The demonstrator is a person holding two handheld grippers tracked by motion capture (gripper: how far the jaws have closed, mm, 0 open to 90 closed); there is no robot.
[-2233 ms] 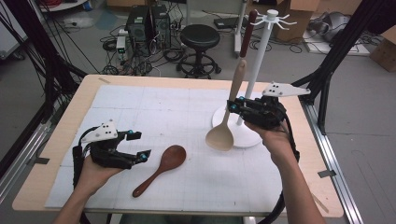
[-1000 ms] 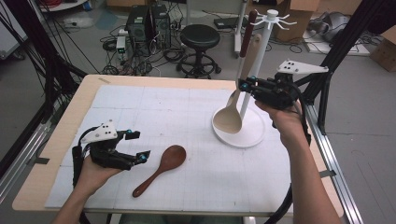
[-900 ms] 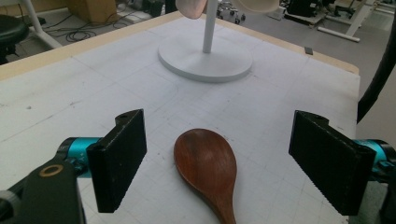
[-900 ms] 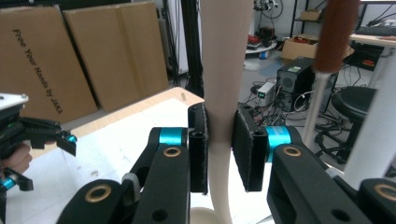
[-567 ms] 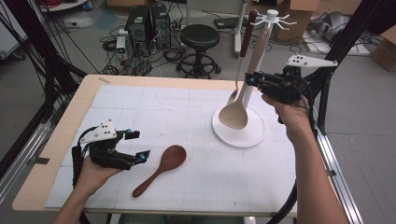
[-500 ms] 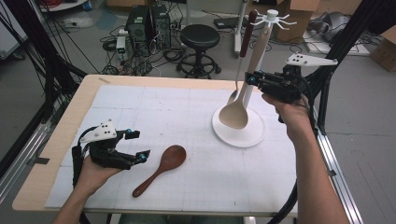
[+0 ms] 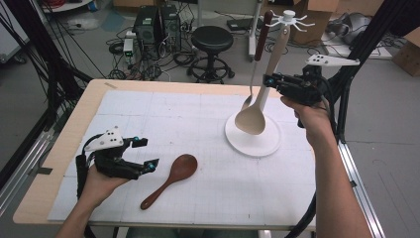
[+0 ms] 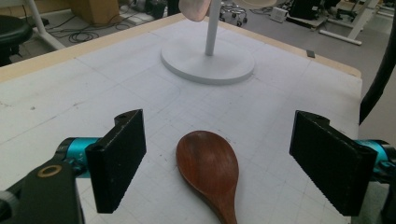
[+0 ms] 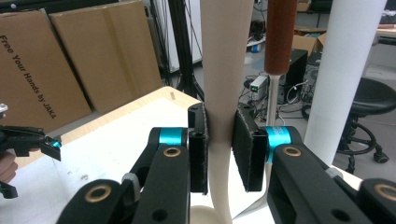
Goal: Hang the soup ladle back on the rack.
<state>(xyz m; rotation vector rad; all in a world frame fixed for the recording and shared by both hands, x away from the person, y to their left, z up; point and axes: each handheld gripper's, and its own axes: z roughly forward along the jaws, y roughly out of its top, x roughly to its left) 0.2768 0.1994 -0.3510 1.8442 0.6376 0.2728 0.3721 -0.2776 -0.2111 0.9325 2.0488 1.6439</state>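
Right gripper (image 7: pixel 270 79), clamped on the pale spoon (image 7: pixel 257 101), has lifted it up beside the rack (image 7: pixel 283 37), ready for hanging; left gripper (image 7: pixel 143 153) waits open.

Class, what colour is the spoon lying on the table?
Dark reddish-brown spoon, best in the left gripper view.

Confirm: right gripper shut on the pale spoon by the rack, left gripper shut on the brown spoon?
Not quite. The left gripper is open; the brown spoon lies untouched on the table between its jaws, per the left gripper view. The right gripper does clamp the pale spoon.
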